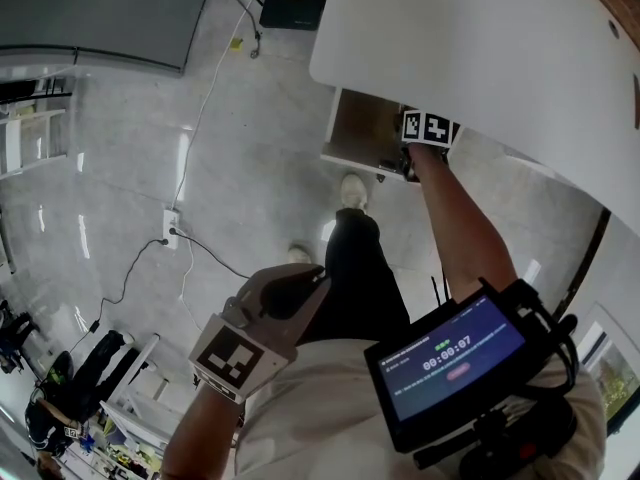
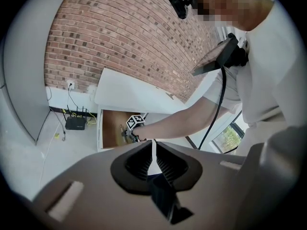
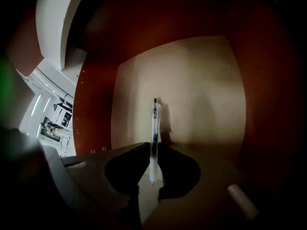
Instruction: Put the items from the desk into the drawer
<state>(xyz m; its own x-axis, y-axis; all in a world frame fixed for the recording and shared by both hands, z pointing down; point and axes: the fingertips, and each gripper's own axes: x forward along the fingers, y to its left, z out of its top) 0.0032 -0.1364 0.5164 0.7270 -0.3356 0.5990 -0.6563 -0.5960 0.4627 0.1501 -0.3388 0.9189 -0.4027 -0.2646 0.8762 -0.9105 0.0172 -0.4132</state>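
- My right gripper [image 3: 152, 150] pinches the pen [image 3: 154, 123], which points to 12 o'clock inside the drawer [image 3: 201, 71]; I judge I'm holding it low for a gentle release.
- My left gripper [image 2: 153, 153], jaws pressed together on nothing, hangs by my waist, out of the way.
- The head view shows my arm reaching under the desk [image 1: 480, 48] at 1 o'clock; only the right gripper view shows the pen.
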